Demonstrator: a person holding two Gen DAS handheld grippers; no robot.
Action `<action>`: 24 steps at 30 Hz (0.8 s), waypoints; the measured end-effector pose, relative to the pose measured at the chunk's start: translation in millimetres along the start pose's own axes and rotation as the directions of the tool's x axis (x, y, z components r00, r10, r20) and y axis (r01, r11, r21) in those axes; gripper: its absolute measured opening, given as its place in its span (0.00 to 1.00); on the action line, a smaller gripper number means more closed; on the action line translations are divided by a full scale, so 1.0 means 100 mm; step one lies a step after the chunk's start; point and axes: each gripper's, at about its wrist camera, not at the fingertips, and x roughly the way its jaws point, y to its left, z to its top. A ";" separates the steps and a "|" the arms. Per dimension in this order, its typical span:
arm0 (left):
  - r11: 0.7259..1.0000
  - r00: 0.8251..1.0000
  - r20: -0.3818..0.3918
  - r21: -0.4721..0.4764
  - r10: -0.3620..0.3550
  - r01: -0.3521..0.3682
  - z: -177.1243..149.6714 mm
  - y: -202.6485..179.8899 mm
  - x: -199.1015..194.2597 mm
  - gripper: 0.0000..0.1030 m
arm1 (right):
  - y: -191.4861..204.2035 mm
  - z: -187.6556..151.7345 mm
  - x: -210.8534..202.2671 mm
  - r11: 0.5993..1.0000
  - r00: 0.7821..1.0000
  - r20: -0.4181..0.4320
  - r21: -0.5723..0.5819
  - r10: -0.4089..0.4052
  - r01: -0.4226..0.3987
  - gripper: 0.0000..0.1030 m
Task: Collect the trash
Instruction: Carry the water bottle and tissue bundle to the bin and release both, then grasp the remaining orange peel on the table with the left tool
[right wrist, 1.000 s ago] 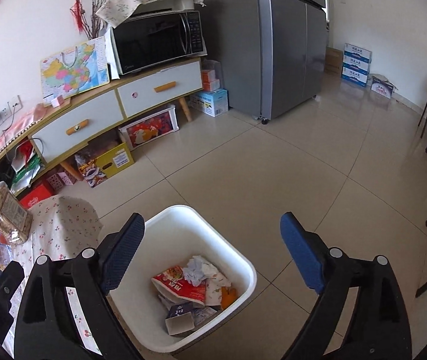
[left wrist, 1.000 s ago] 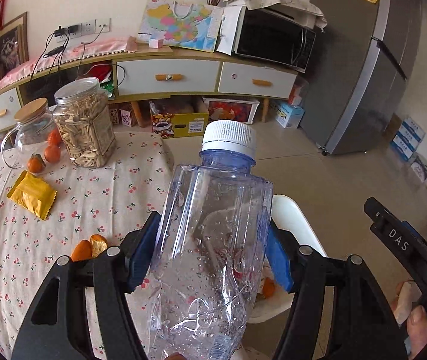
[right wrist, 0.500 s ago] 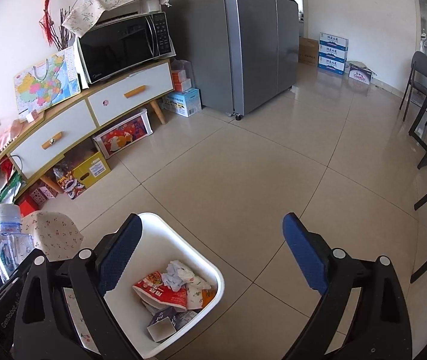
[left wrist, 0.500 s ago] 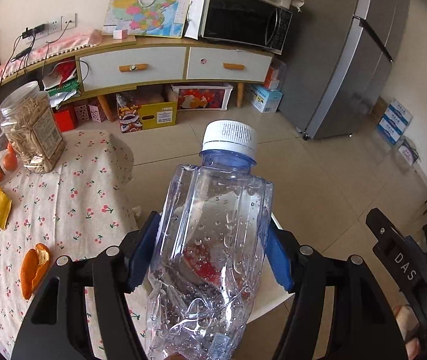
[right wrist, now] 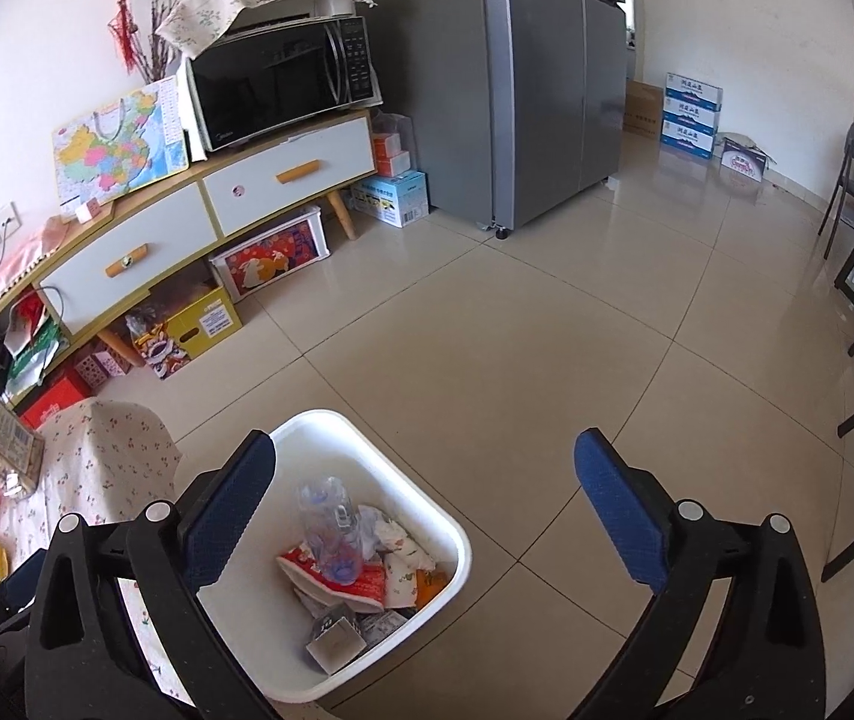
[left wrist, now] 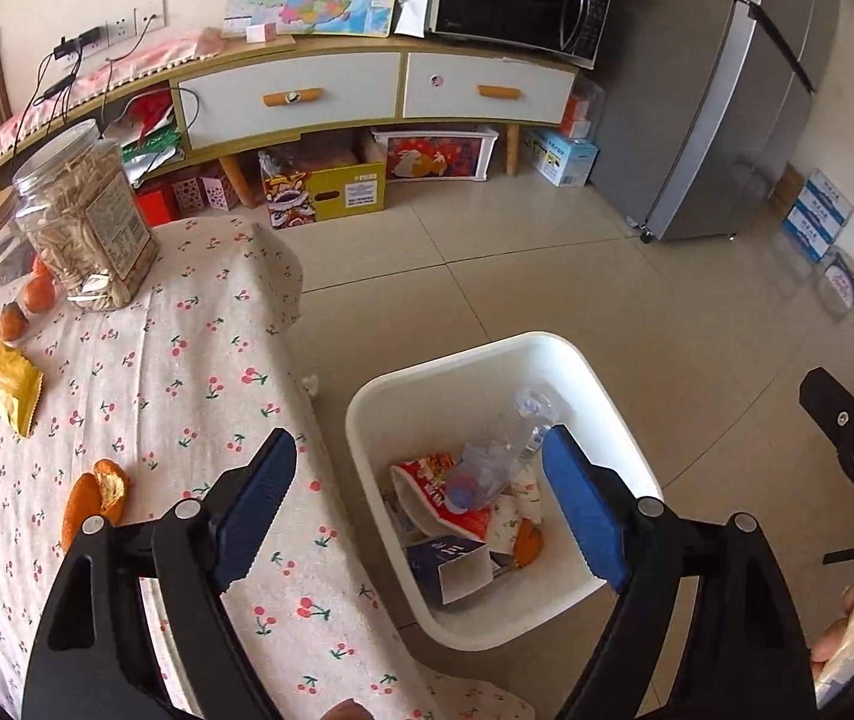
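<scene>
lying on the trash in the white bin (left wrist: pixel 577 354), the clear plastic bottle (left wrist: pixel 490 456) sits below and between the spread jaws of our left gripper (left wrist: pixel 420 504), which grips nothing. our right gripper (right wrist: pixel 427 510) hangs released over the same bin. left of our left gripper, orange peel (left wrist: pixel 93 495) rests on the cherry-print tablecloth (left wrist: pixel 186 372).

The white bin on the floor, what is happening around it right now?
A person with a handheld gripper in each hand is collecting trash. The left gripper is open above the white bin, and a clear plastic bottle lies inside on a red snack wrapper and other rubbish. The right gripper is open and empty too. On the table, orange peel and a yellow packet are still waiting.
</scene>
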 end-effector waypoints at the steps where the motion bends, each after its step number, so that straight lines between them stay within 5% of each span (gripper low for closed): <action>1: 1.000 1.000 -0.002 -0.003 0.013 -0.013 -0.02 0.07 -0.01 0.80 | 0.06 -0.02 0.00 1.000 1.000 -0.007 -0.023 0.010 -0.010 0.93; 9: 0.991 0.991 -0.014 0.010 0.130 -0.130 -0.18 0.59 -0.06 0.80 | 0.58 -0.20 -0.10 0.977 0.998 -0.041 -0.202 0.054 -0.061 0.93; 16: 0.970 0.966 -0.090 0.017 0.241 -0.241 -0.34 1.14 0.11 0.80 | 0.95 -0.36 -0.15 0.947 0.993 -0.081 -0.301 0.090 -0.110 0.93; 24: 0.960 0.948 -0.167 -0.020 0.271 -0.278 -0.52 1.60 0.32 0.80 | 1.28 -0.47 -0.15 0.924 0.991 -0.091 -0.362 0.098 -0.124 0.93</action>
